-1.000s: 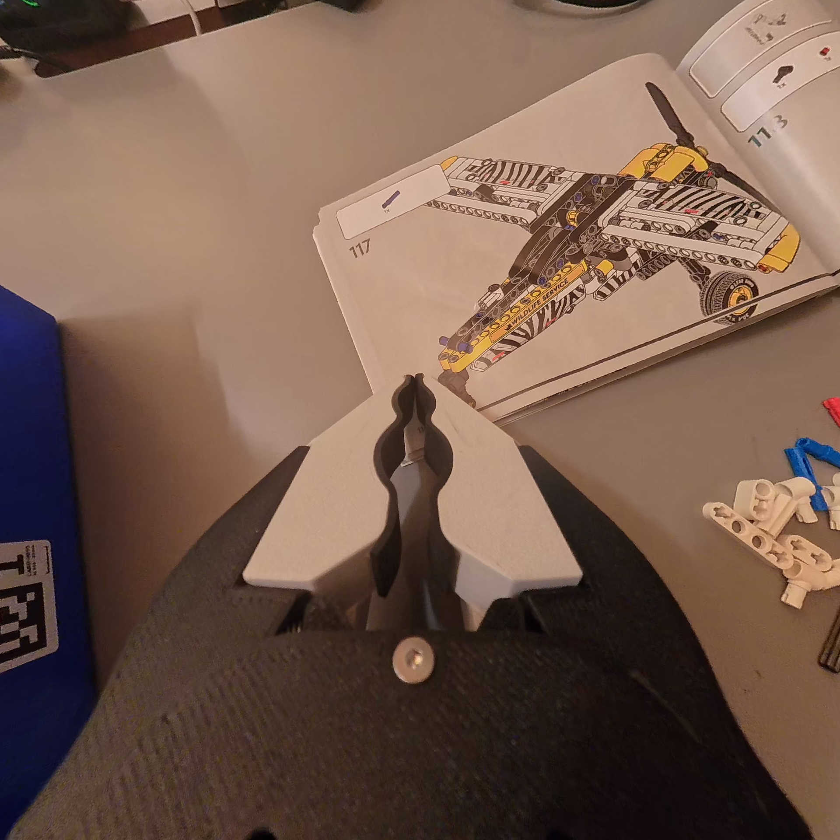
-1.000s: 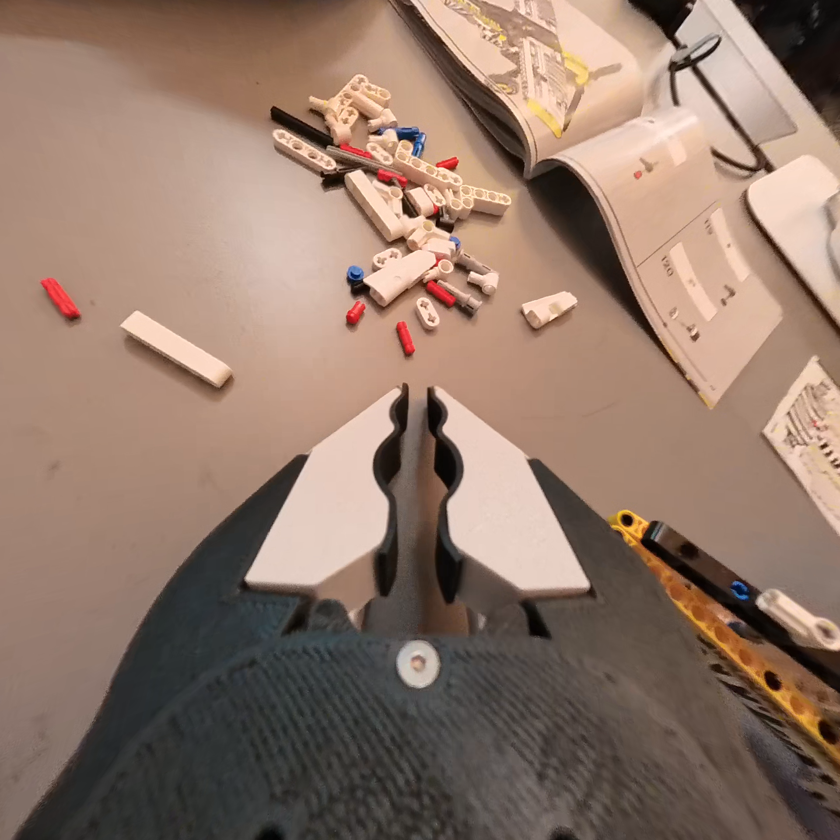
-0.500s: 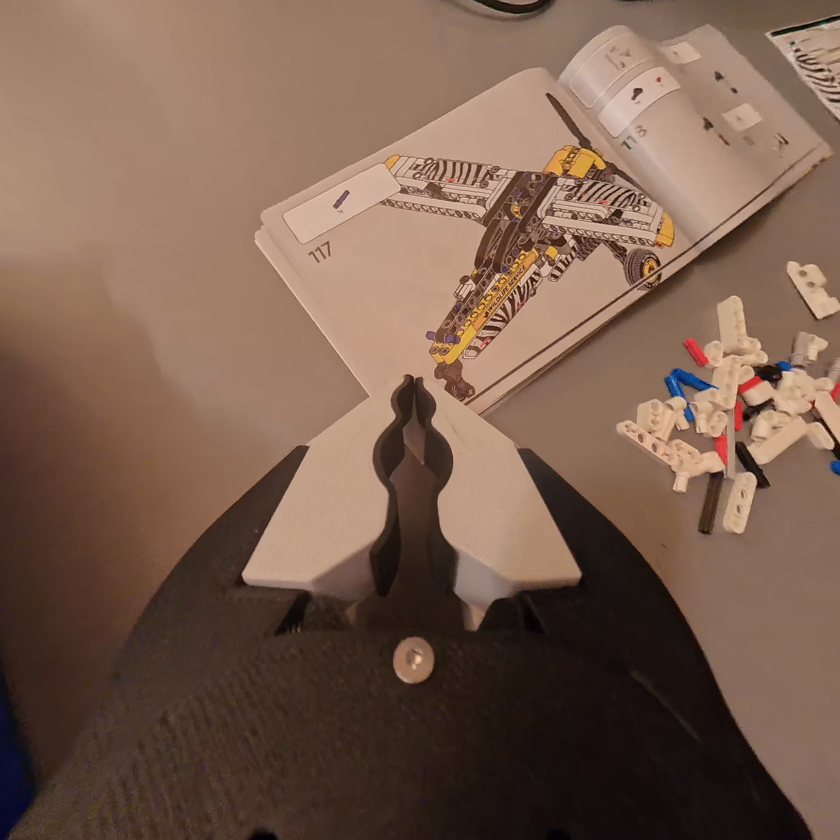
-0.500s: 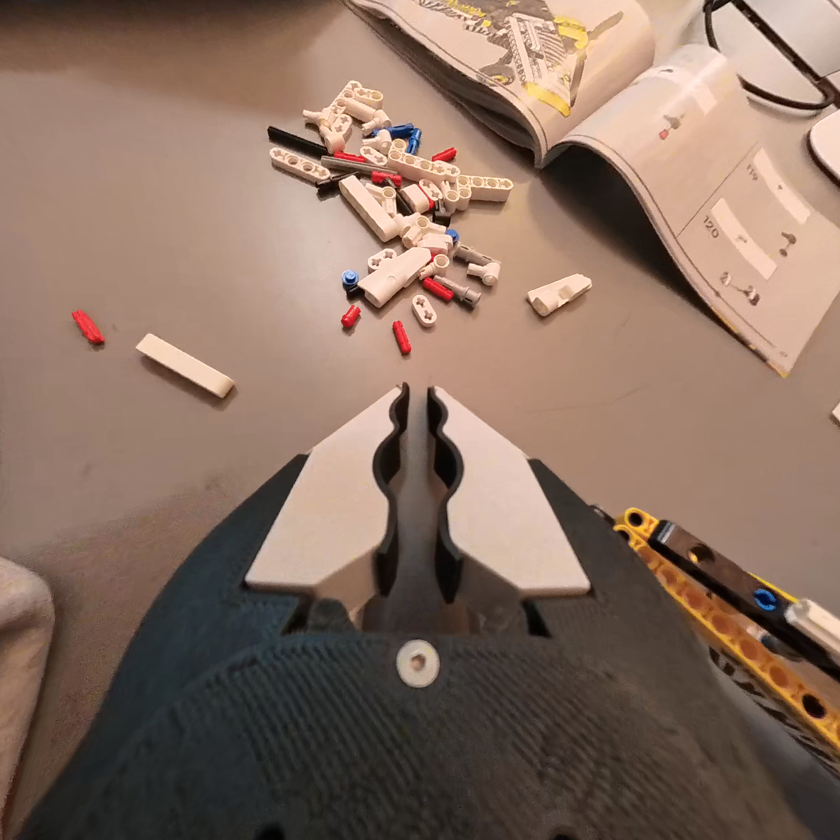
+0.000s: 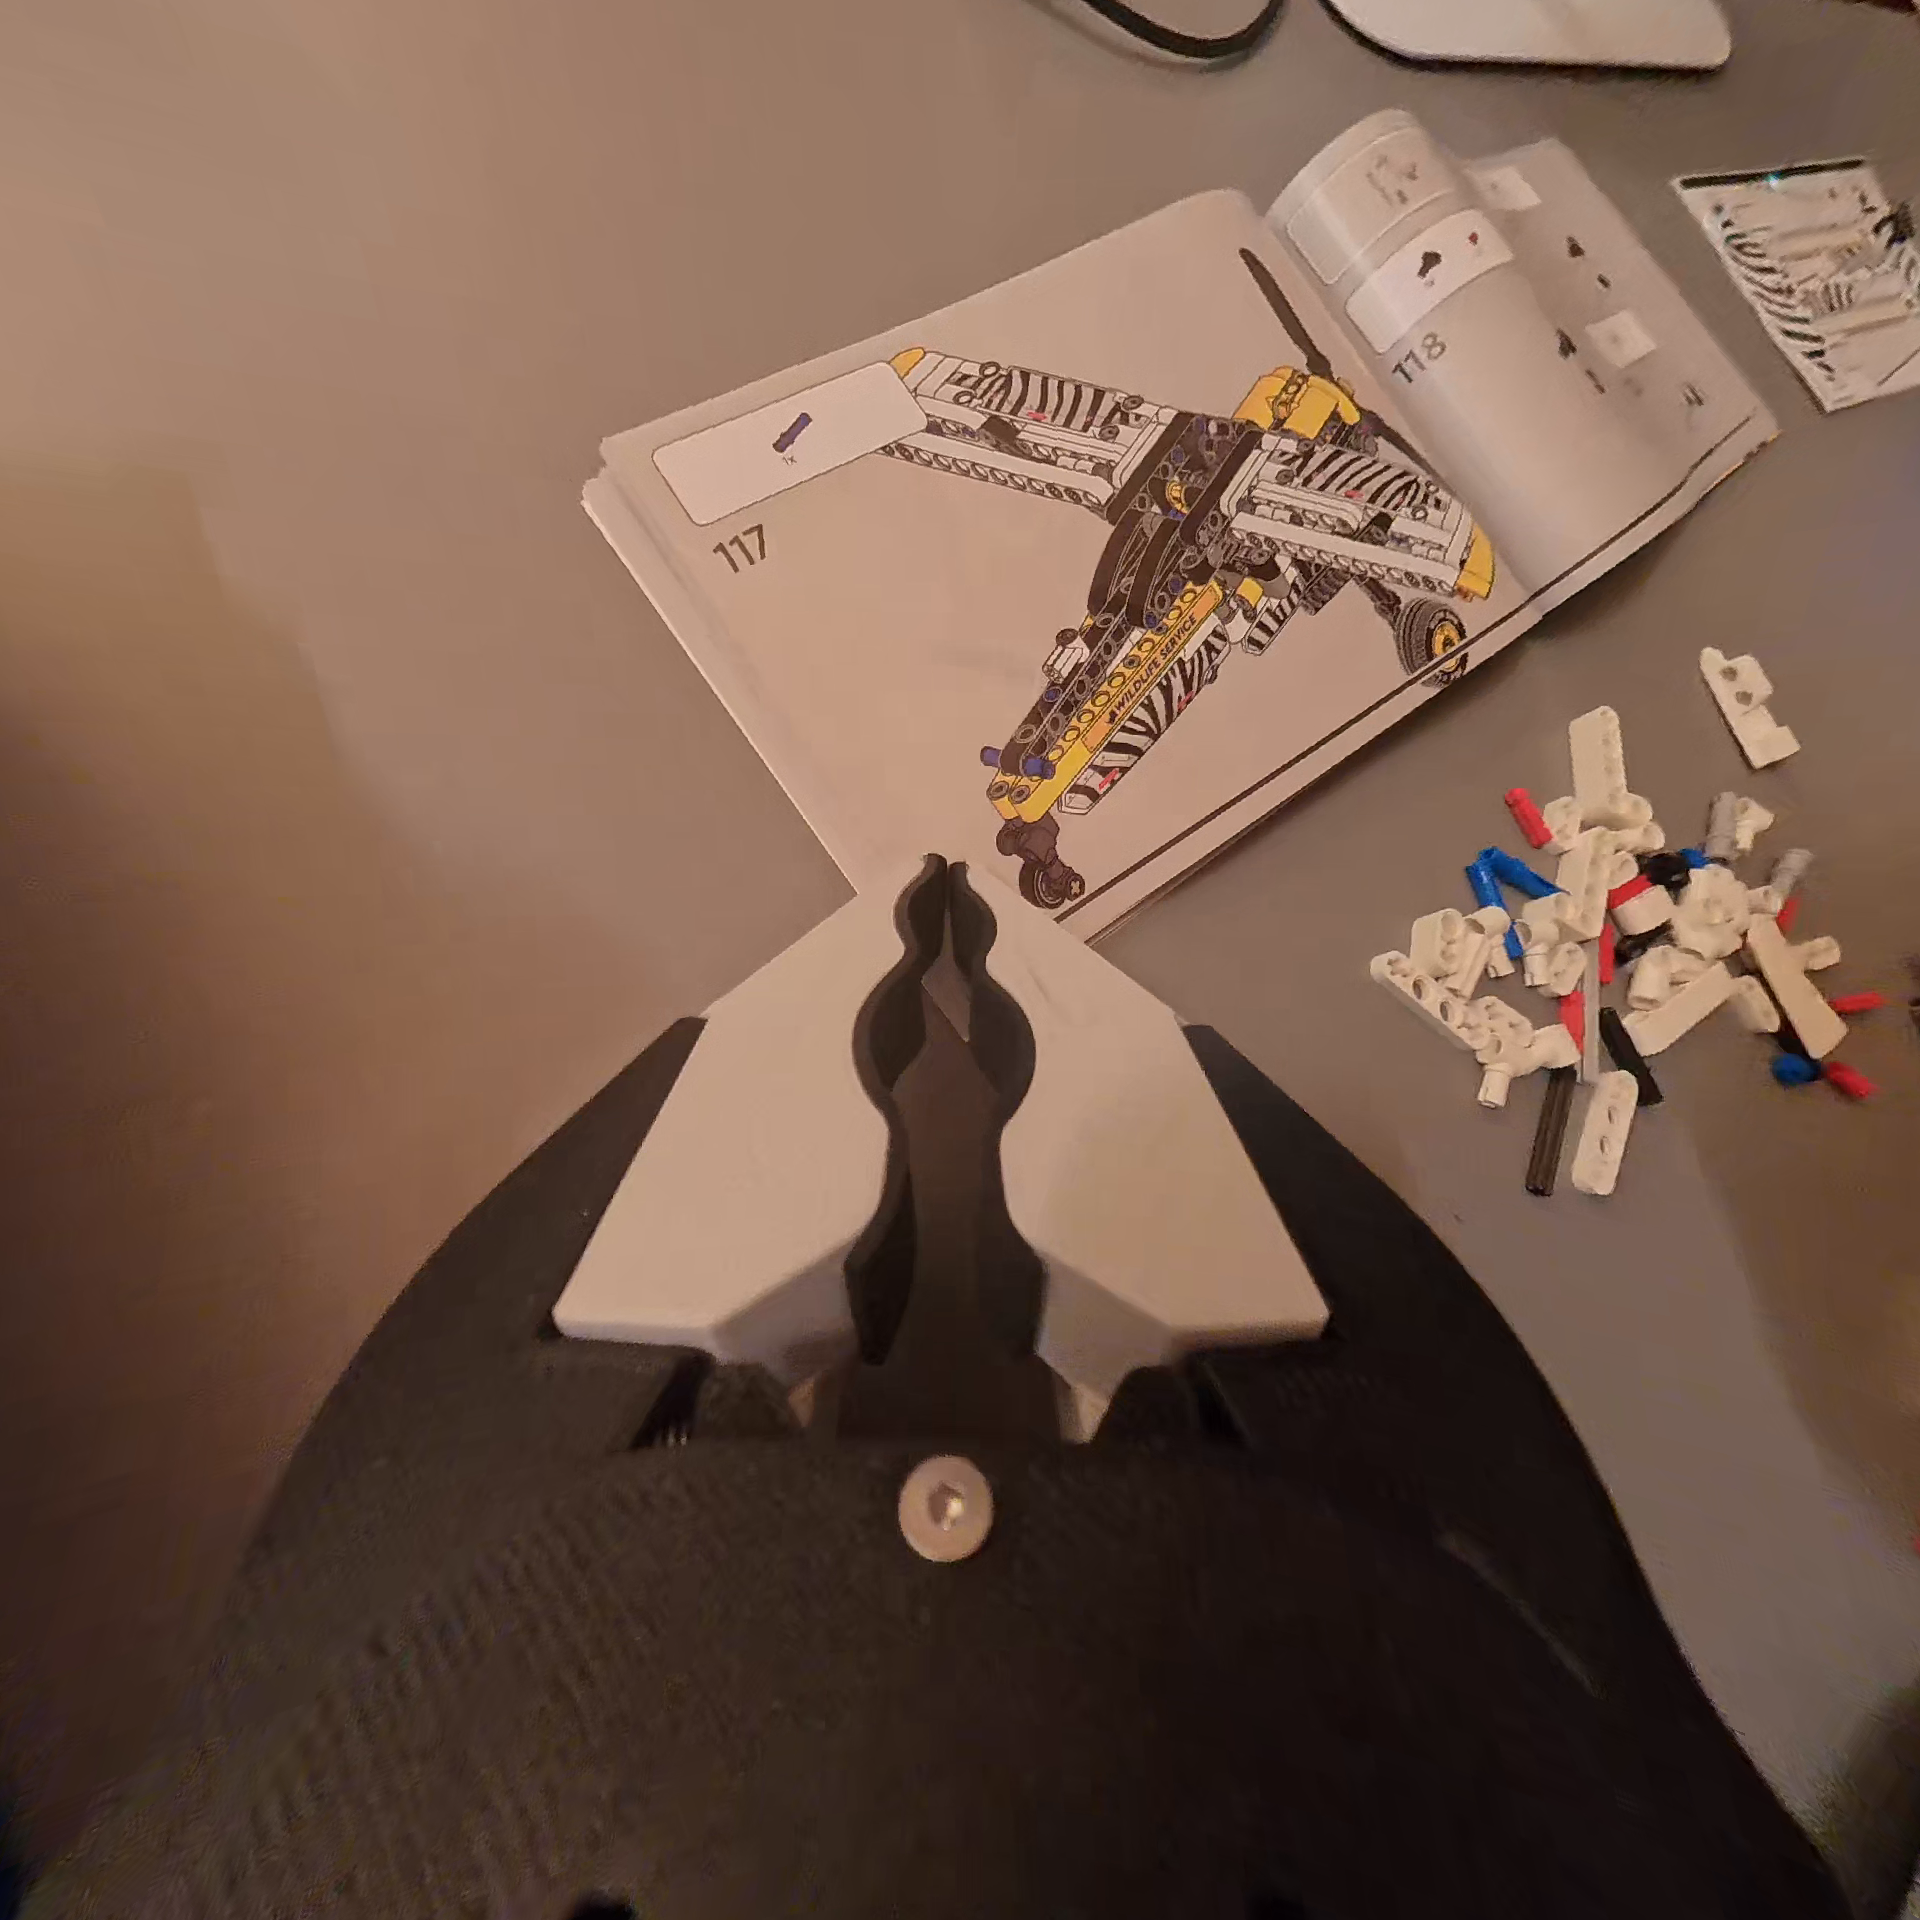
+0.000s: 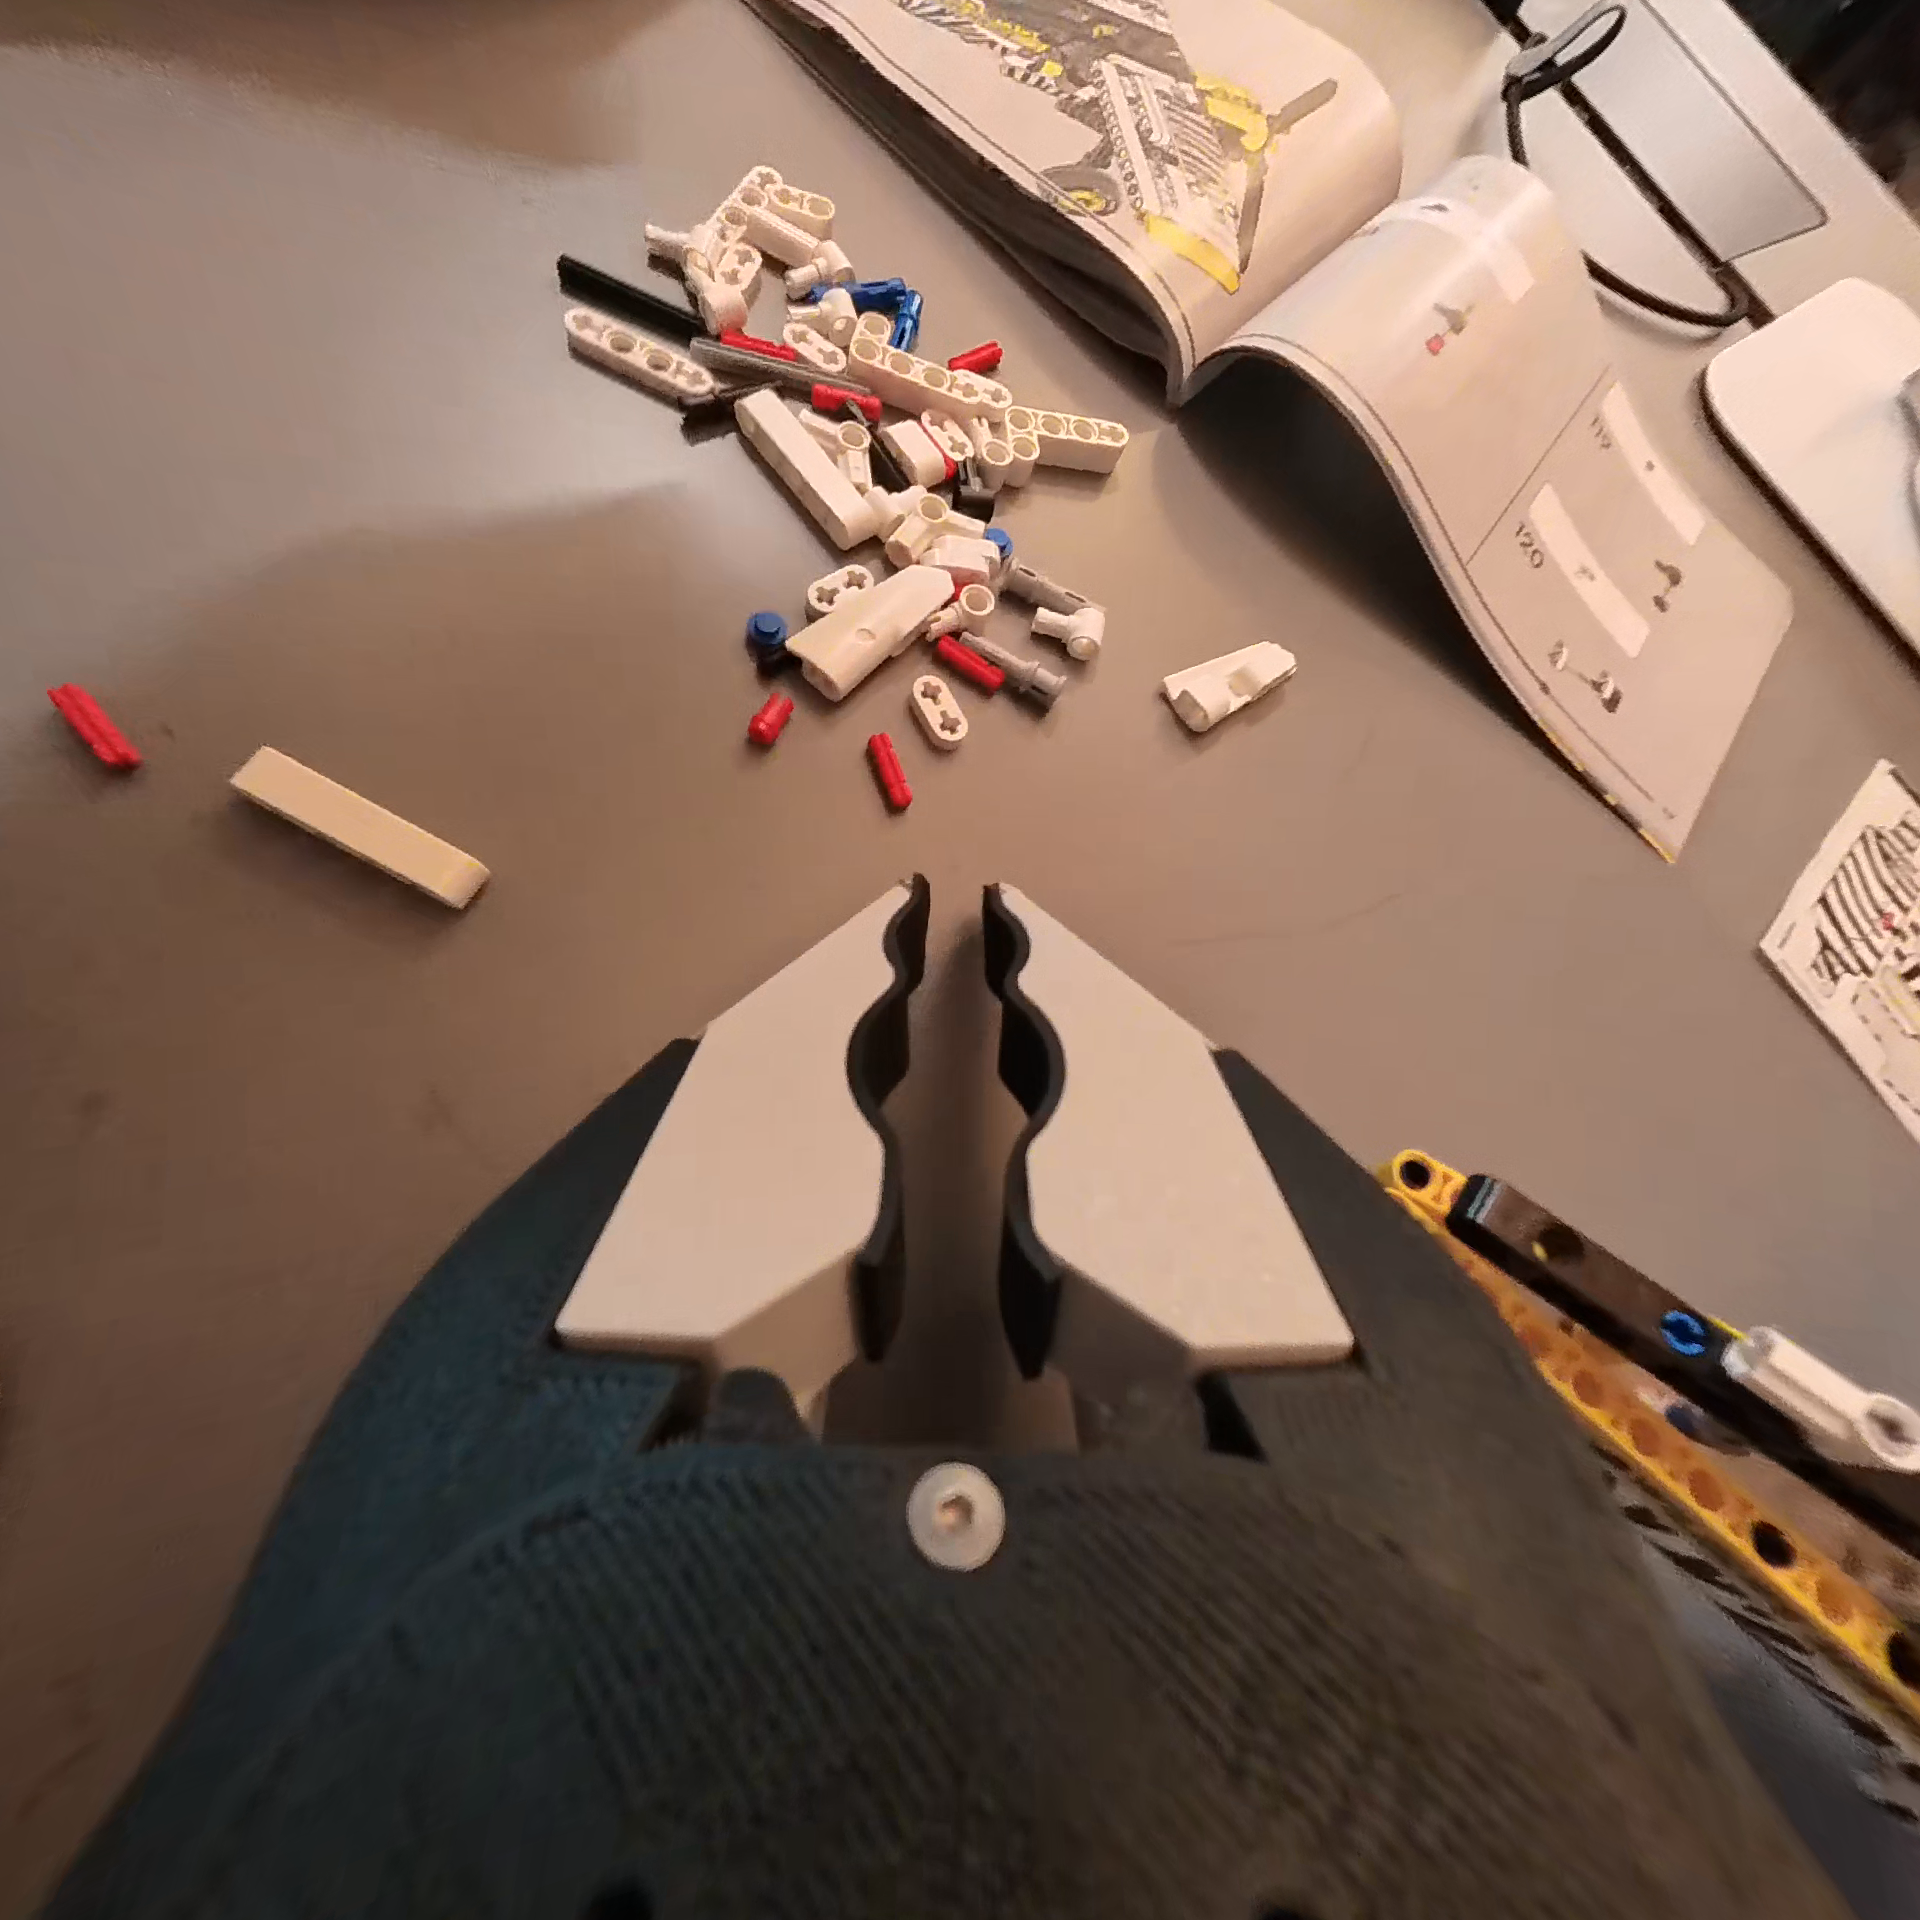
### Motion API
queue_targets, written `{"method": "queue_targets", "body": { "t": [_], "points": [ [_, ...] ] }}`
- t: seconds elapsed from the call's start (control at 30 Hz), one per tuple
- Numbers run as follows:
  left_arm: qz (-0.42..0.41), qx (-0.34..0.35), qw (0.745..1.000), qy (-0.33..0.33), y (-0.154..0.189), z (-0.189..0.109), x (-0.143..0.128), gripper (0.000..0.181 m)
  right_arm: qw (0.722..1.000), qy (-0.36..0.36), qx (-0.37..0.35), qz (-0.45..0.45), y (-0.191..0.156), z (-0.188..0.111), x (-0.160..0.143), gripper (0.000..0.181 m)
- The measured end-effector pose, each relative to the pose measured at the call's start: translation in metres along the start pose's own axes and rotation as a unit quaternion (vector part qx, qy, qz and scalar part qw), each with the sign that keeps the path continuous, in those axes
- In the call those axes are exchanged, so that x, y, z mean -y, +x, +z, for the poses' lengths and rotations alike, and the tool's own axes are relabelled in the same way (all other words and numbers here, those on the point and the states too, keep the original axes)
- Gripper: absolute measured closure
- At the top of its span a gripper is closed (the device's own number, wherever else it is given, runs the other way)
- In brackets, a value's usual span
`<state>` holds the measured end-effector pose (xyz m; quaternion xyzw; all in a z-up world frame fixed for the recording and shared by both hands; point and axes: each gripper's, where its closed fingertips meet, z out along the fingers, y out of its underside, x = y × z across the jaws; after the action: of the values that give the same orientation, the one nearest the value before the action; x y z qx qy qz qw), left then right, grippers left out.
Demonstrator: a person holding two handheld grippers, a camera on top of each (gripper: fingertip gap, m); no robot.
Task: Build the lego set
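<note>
The grey table (image 6: 312, 468) is carrying an open instruction booklet (image 5: 935, 623) at its far side, with a scattered pile of loose white, red, blue and black lego pieces (image 6: 873, 457) lying just beside the booklet and a partly built yellow-and-black beam assembly (image 6: 1621, 1382) sitting by the right gripper. The left gripper (image 5: 945, 868) is hovering over the booklet's near corner with its tips pressed together and nothing between them, while the right gripper (image 6: 956, 894) is hanging above bare table short of the pile, its jaws standing a narrow gap apart and empty. A flat white bar (image 6: 358, 828) and a small red pin (image 6: 94, 725) are lying apart to the left.

Left gripper (image 5: 947, 871) raised above the table, fingertips pressed together, empty, right gripper (image 6: 956, 896) angled downward, fingertips slightly parted, holding nothing
</note>
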<state>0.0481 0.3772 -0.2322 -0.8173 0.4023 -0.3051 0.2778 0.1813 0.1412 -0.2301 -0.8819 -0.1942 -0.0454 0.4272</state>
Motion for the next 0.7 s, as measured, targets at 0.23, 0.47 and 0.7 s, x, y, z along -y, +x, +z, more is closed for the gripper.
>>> {"method": "queue_targets", "body": {
  "t": [0.23,0.47,0.7],
  "points": [
    [0.001,0.001,1.0,0.0,-0.0001,0.0,0.0,0.178,0.999,-0.001,0.028,0.028,-0.0007,0.0005,-0.0007,0.173],
    [-0.01,-0.01,1.0,0.0,-0.0002,-0.0001,0.0001,0.179,0.999,-0.002,0.034,0.037,-0.0002,0.0007,-0.001,0.173],
    [-0.002,-0.002,1.0,0.0,-0.0002,-0.0002,-0.0001,0.179,1.0,0.0,0.022,-0.006,-0.0059,0.0002,-0.0004,0.181]
  ]
}}
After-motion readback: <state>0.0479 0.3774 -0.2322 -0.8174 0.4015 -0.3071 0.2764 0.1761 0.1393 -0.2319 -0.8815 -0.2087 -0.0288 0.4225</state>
